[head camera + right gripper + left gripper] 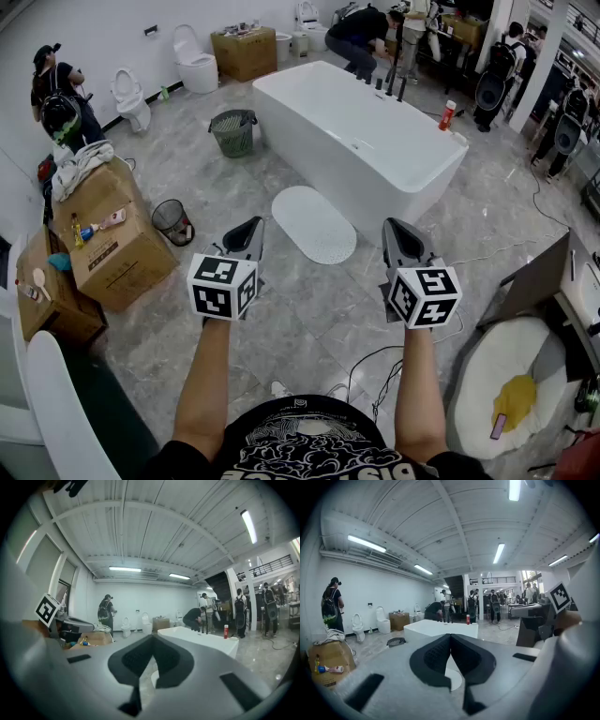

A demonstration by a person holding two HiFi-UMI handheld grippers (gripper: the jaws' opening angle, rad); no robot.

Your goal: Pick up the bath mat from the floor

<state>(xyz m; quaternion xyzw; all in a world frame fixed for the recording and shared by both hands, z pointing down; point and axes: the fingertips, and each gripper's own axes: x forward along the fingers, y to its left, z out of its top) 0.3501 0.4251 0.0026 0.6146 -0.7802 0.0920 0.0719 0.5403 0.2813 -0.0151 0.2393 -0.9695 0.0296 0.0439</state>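
Floor: grey marble-look tile around a white bathtub.
Bath mat: white oval, flat on the tile just beside the bathtub's long wall, untouched.
Left gripper: jaws clenched, empty, short of the bathtub.
Right gripper: likewise (nothing held).
Handling: probably light, limp and rubbery, so it will droop. Pinch the rim farthest from the bathtub.

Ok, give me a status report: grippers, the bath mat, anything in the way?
Left gripper and right gripper: jaws shut, empty. Bath mat flat on floor beside bathtub, untouched, ahead between the grippers. Nothing between jaws and mat.
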